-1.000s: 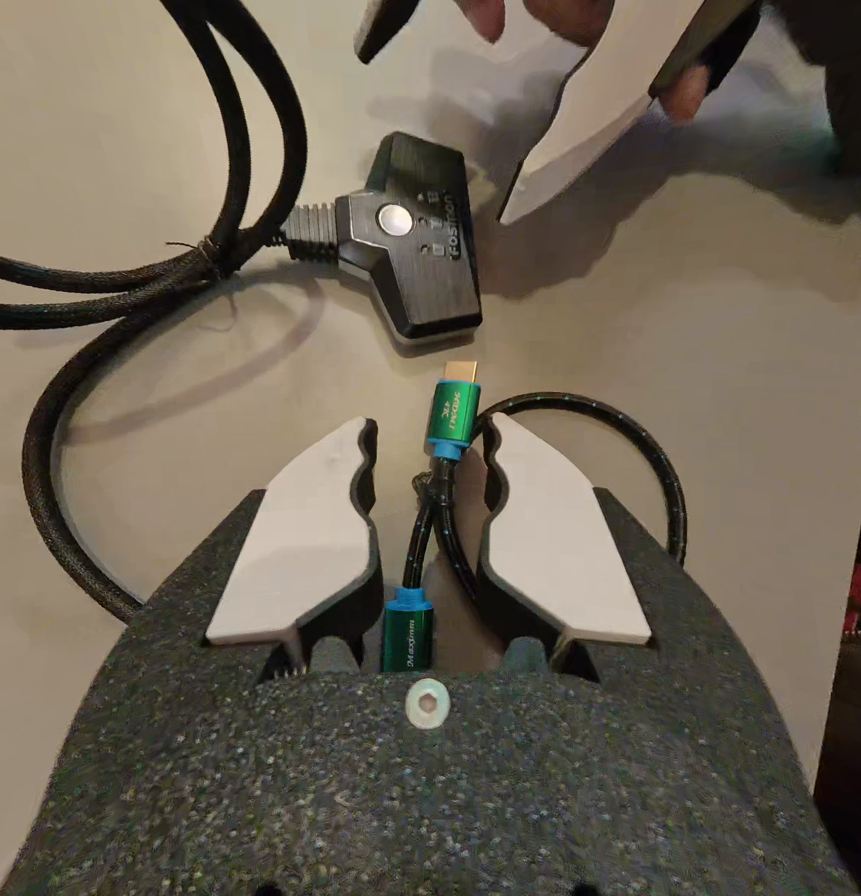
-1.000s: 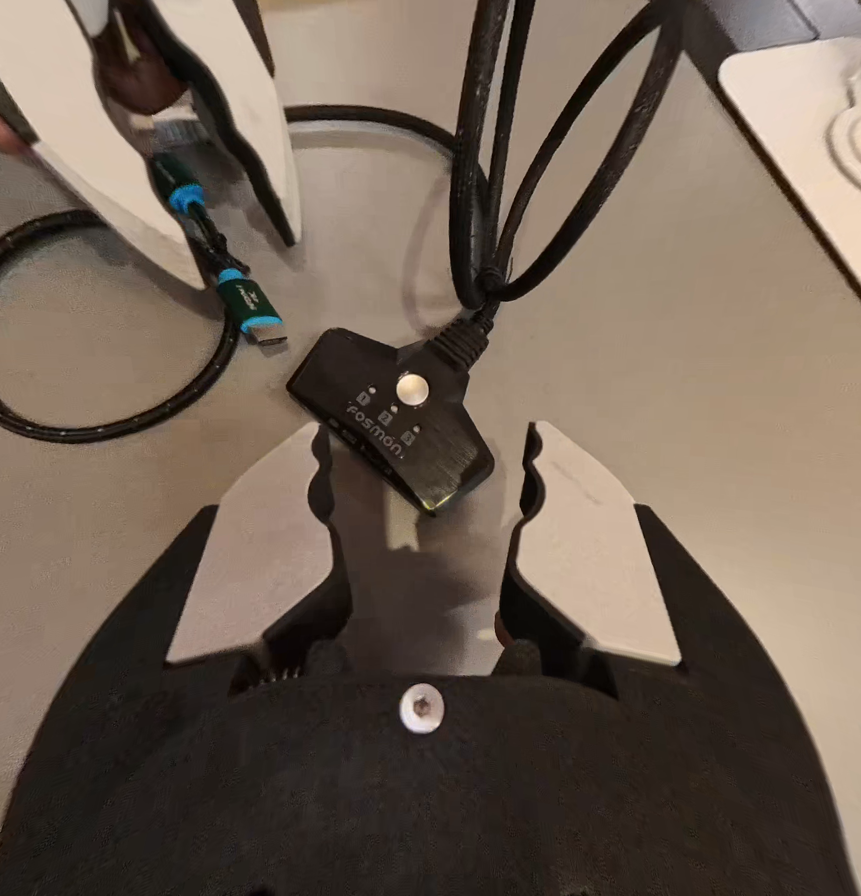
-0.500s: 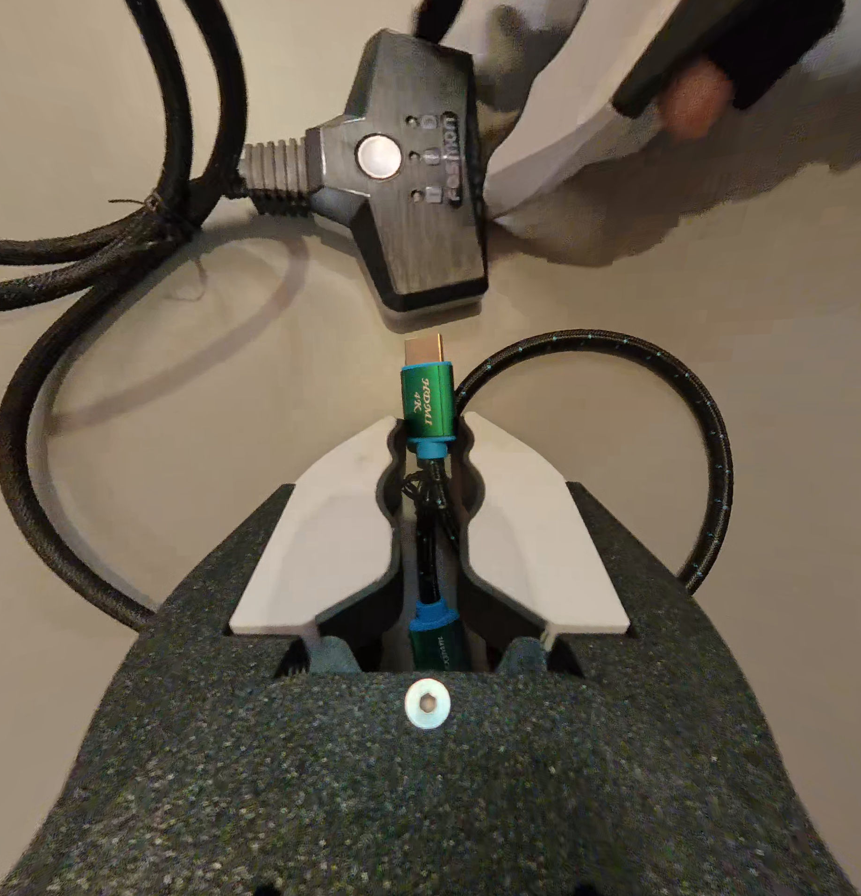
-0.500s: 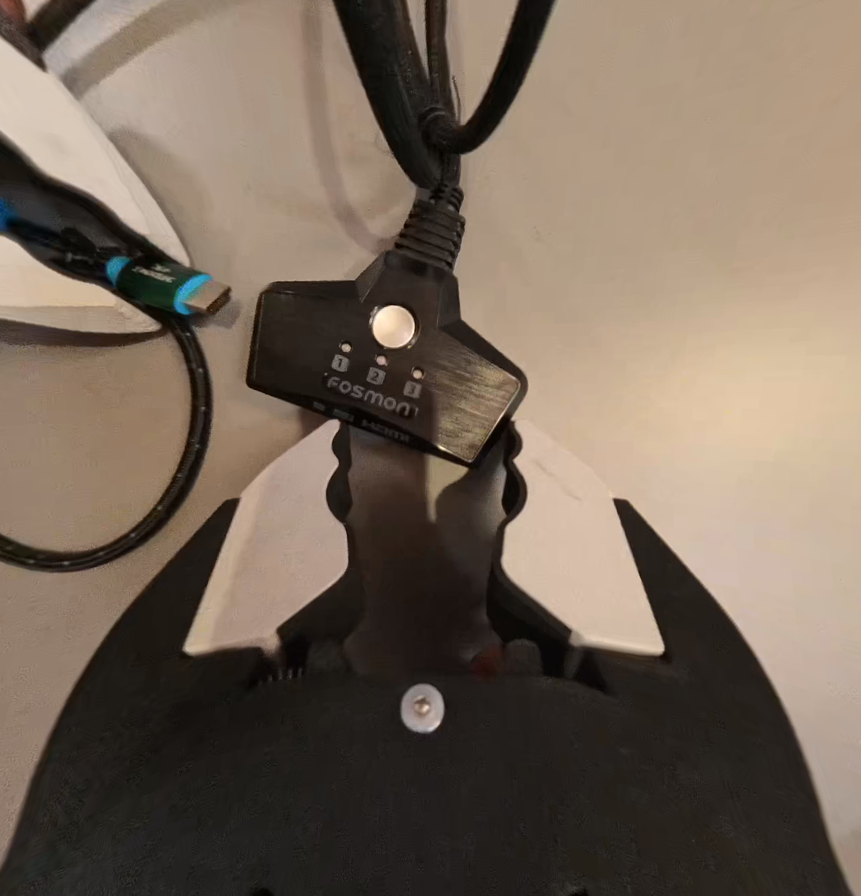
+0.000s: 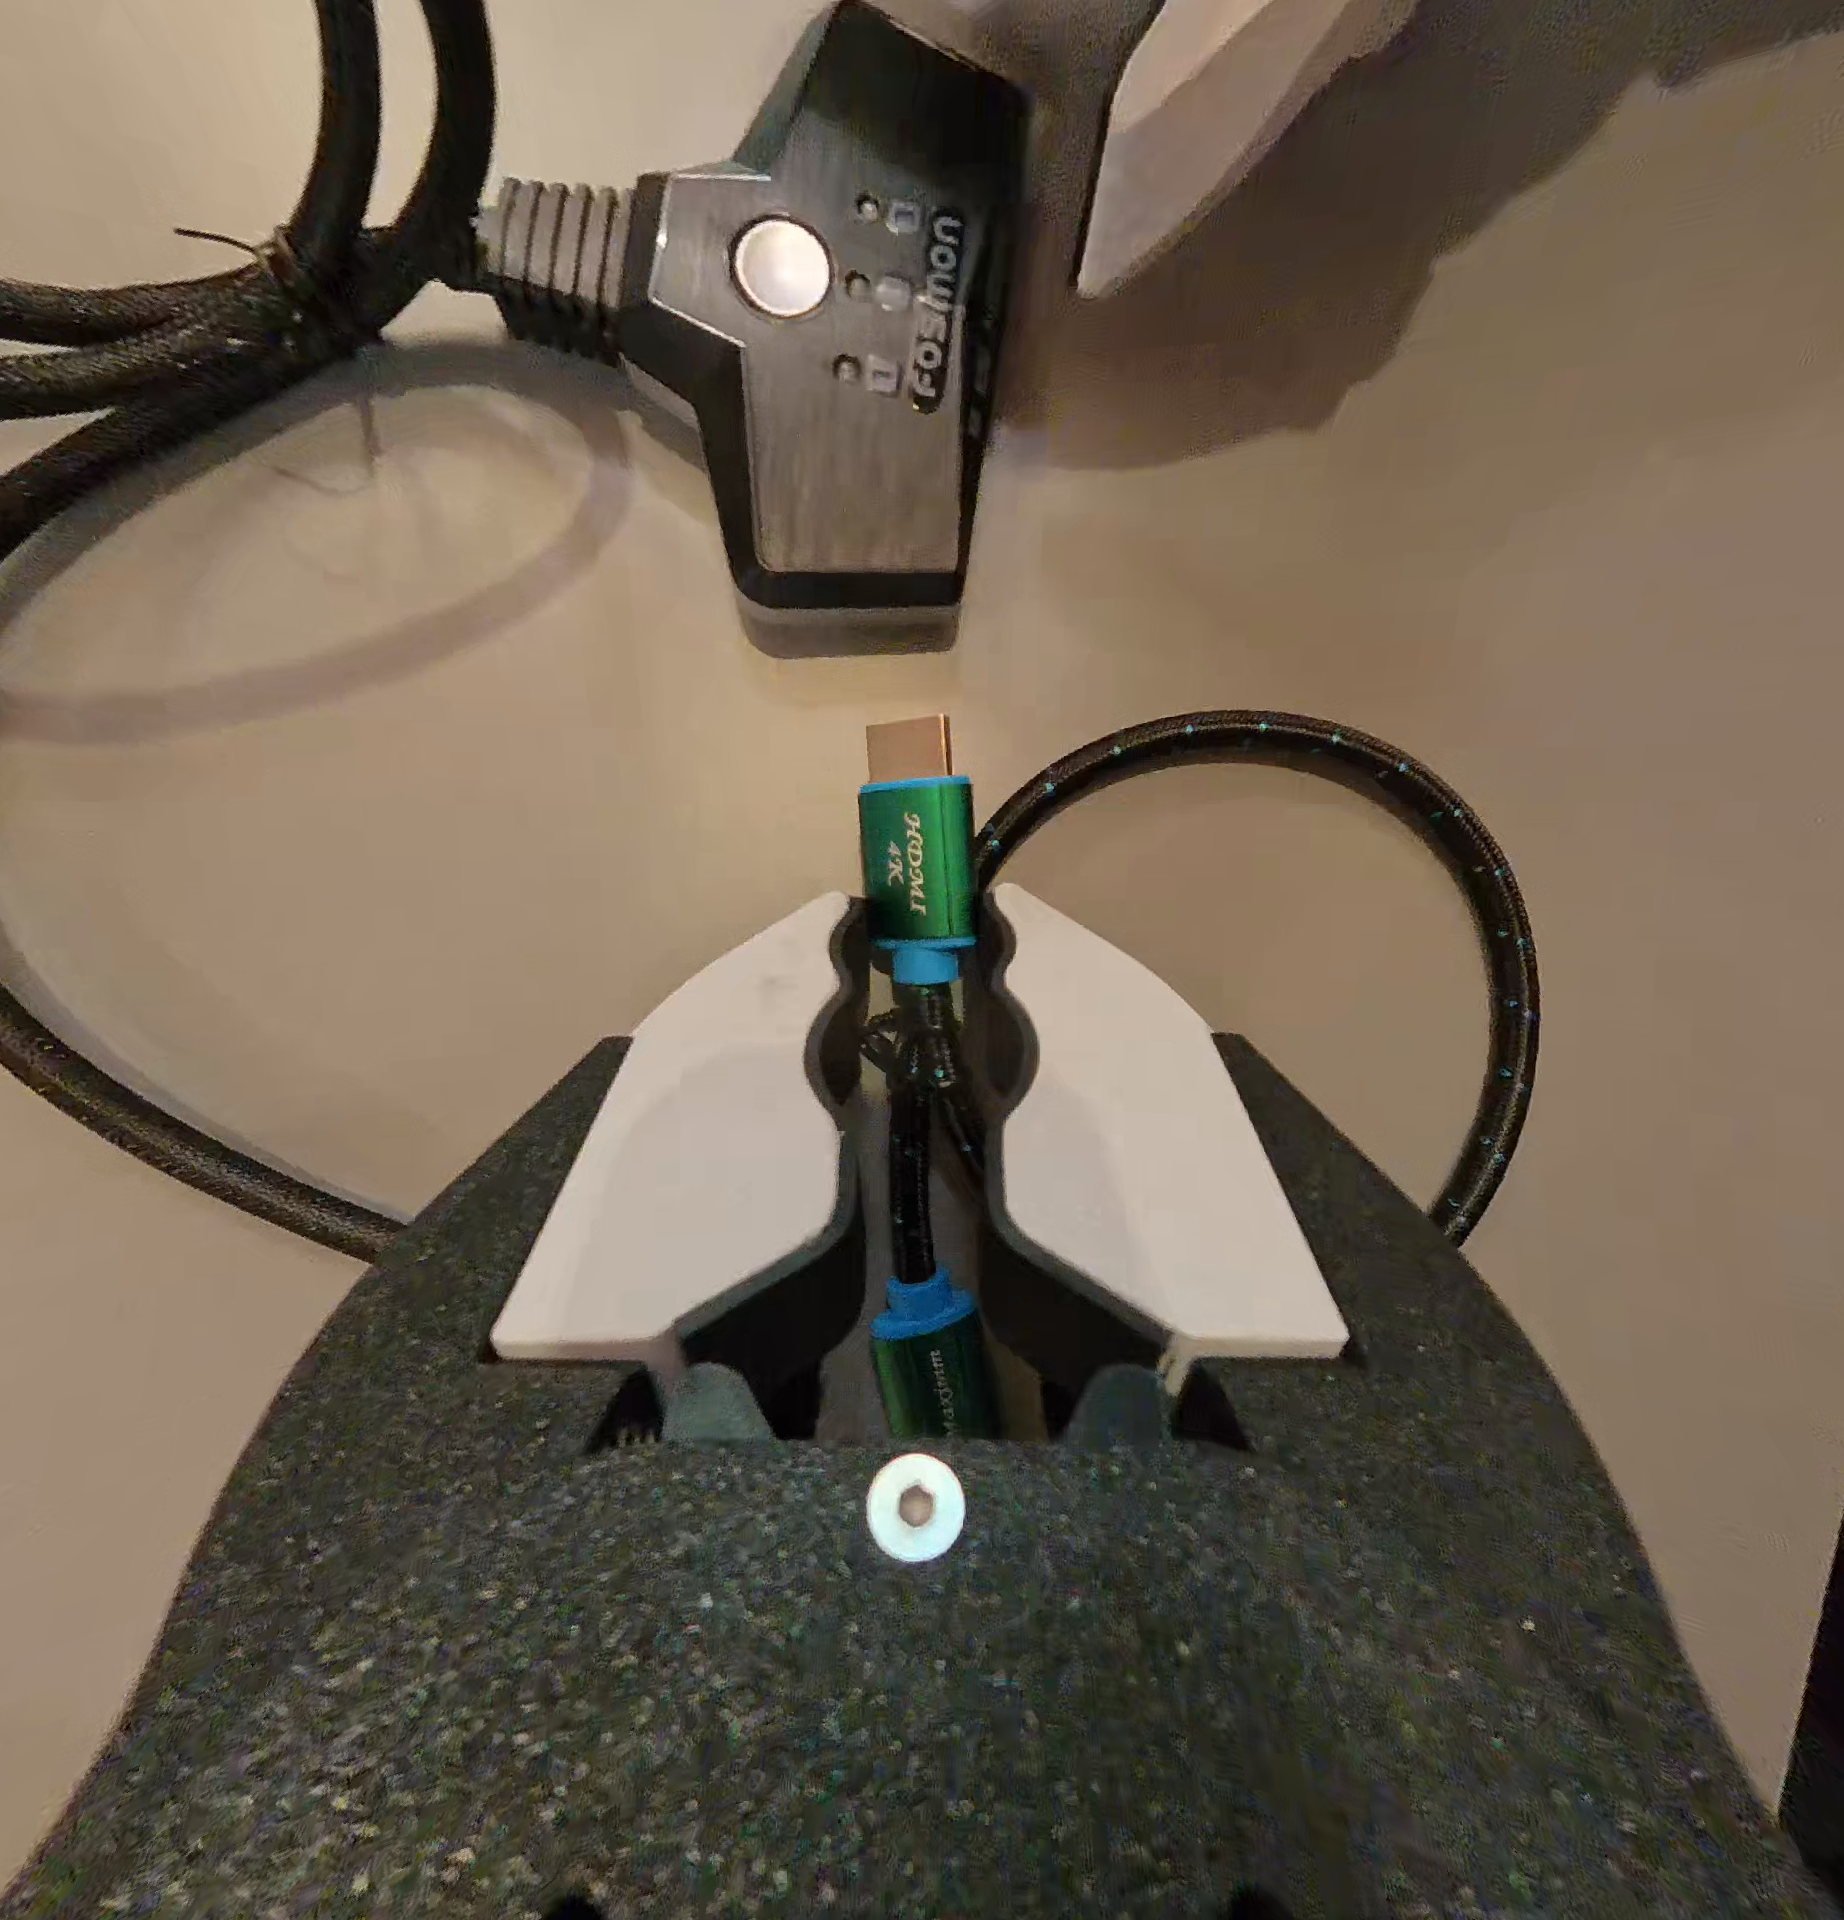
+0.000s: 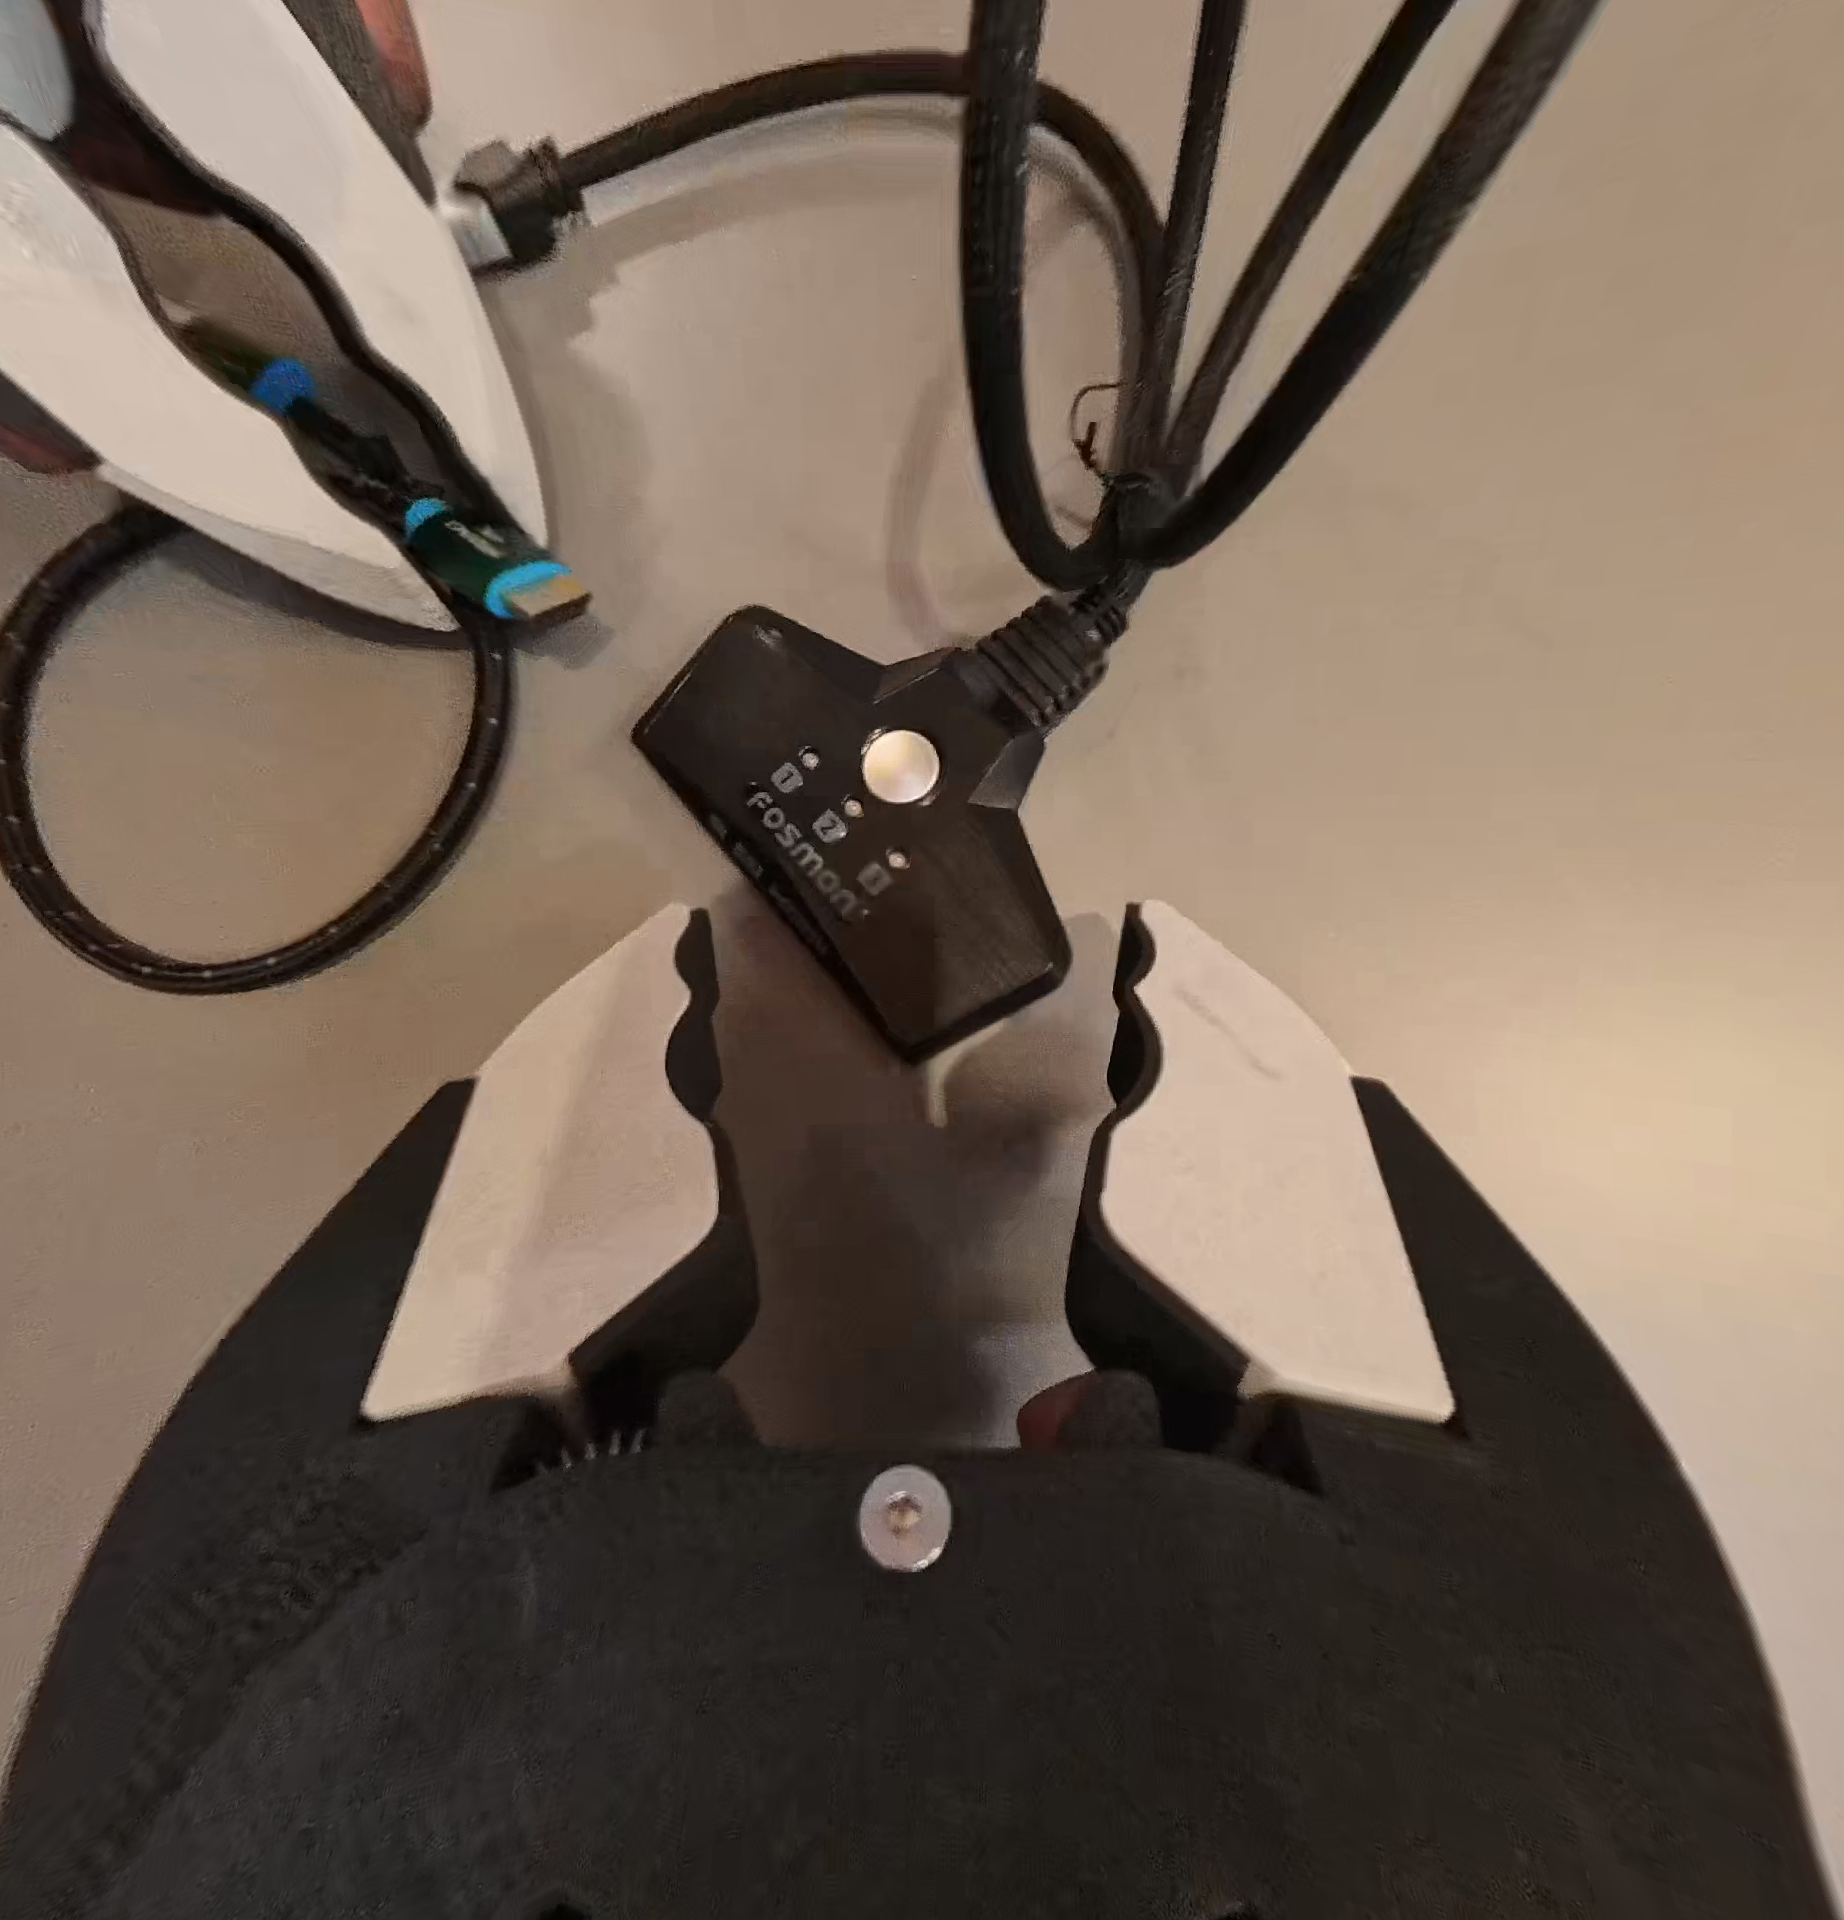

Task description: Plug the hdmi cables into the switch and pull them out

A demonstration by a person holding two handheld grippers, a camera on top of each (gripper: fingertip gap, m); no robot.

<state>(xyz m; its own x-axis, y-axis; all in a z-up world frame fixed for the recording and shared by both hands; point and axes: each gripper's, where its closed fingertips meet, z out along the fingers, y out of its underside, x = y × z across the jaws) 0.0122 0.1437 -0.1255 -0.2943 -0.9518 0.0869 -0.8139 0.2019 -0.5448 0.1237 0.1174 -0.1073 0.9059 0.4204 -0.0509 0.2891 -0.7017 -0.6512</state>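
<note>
My left gripper (image 5: 918, 914) is shut on a green cable plug (image 5: 913, 862); both pads press its blue-collared rear end, and its gold tip points at a black switch box (image 5: 856, 416) a short way ahead. The plug's braided black cable (image 5: 1469, 894) loops to the right, and its second green plug (image 5: 928, 1371) lies deep between the fingers. My right gripper (image 6: 913, 925) is open, with a corner of the switch box (image 6: 897, 862) lying on the table between its fingertips, untouched. The right wrist view shows the left gripper (image 6: 482, 561) at upper left holding the plug (image 6: 502, 566).
Thick black cables (image 5: 170, 343) run from the box's ribbed neck and coil to the left; they also show in the right wrist view (image 6: 1157, 312). A black plug (image 6: 513, 197) lies farther back. The beige table (image 5: 1520, 623) ends at a dark edge (image 5: 1832, 1558) on the right.
My left gripper closed on the green plug and keeps hold of it. My right gripper closed onto the switch box half a second ago, then opened again; the box has turned.
</note>
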